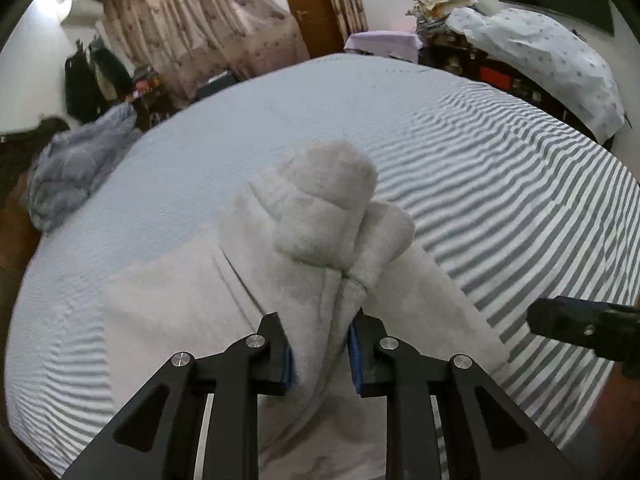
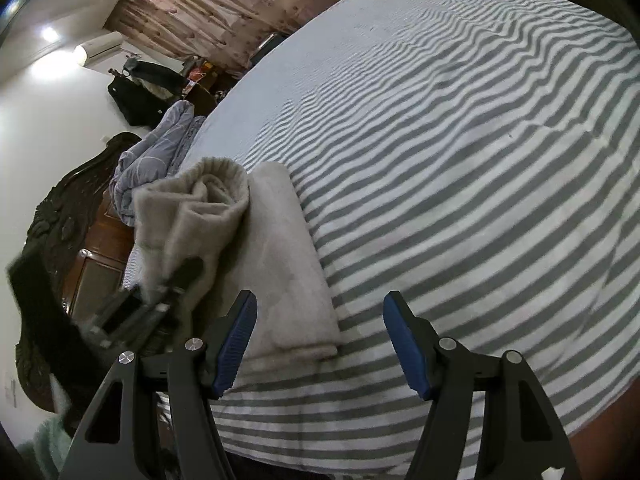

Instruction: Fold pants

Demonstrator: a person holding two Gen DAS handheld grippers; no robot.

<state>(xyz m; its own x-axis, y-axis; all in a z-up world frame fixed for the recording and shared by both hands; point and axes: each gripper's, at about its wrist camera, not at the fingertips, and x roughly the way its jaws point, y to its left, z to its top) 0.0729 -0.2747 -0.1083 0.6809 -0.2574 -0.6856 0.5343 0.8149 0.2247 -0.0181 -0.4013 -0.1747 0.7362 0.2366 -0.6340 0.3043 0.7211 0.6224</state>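
Observation:
The pants (image 1: 320,216) are light grey fleece, partly folded on the striped bed. My left gripper (image 1: 320,348) is shut on a bunched fold of them and lifts it, so the cuffed end stands up above the flat part. In the right wrist view the pants (image 2: 280,256) lie at the left, with the lifted cuff (image 2: 212,192) above the blurred left gripper (image 2: 176,284). My right gripper (image 2: 318,344) is open and empty, over the bed just right of the pants' near edge. It shows at the right edge of the left wrist view (image 1: 580,328).
The bed has a grey-and-white striped sheet (image 2: 460,160). A crumpled blue-grey blanket (image 1: 76,164) lies at the bed's far left edge. A dark carved headboard (image 2: 52,224) is at the left. Covered furniture (image 1: 540,56) and curtains (image 1: 192,32) stand beyond the bed.

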